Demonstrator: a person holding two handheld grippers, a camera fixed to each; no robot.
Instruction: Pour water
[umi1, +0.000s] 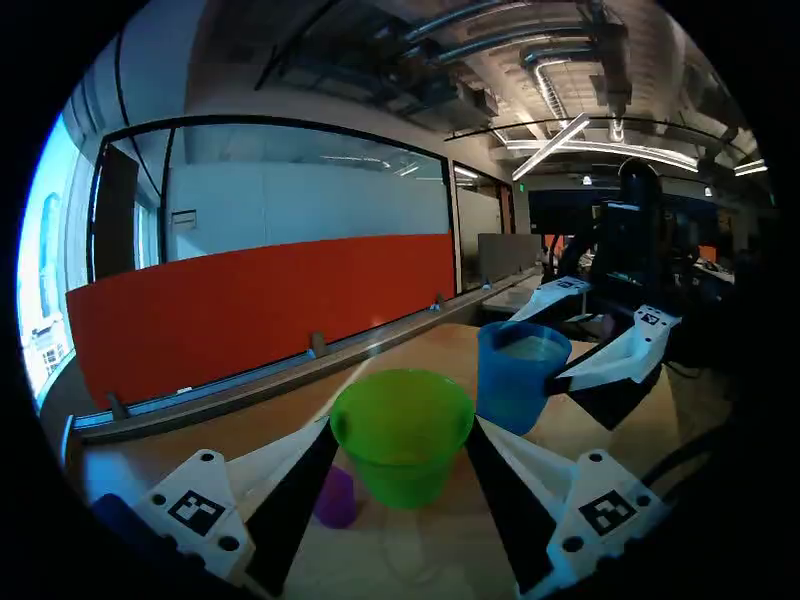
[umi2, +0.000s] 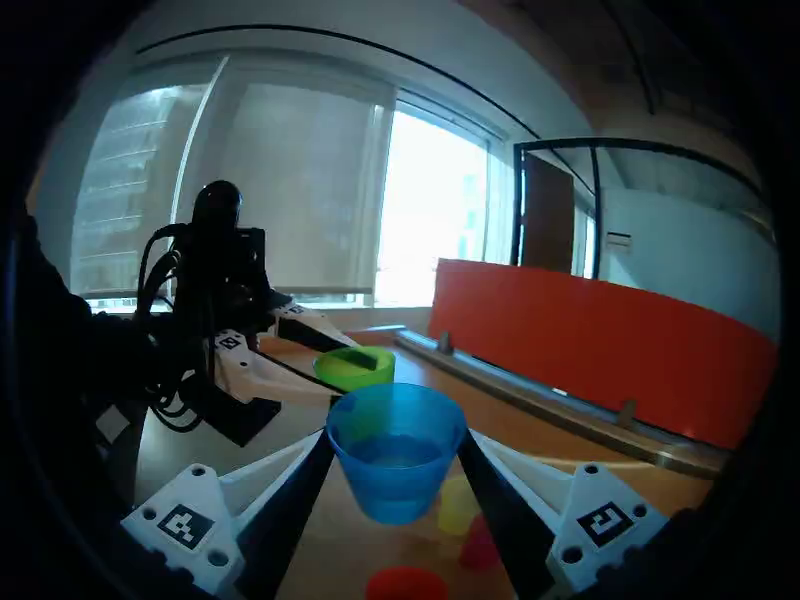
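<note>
Left gripper (umi1: 400, 432) clamps a green cup (umi1: 402, 455) between its jaws — right gripper (umi2: 397, 455) likewise pinches a blue cup (umi2: 396, 480) of water.

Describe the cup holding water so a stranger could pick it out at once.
Find the long orange partition running along the wooden table. In front of it, two cups are held up side by side. The one you want is the translucent blue cup in the right gripper, partly filled with water; its neighbour in the left gripper is a green cup.
</note>
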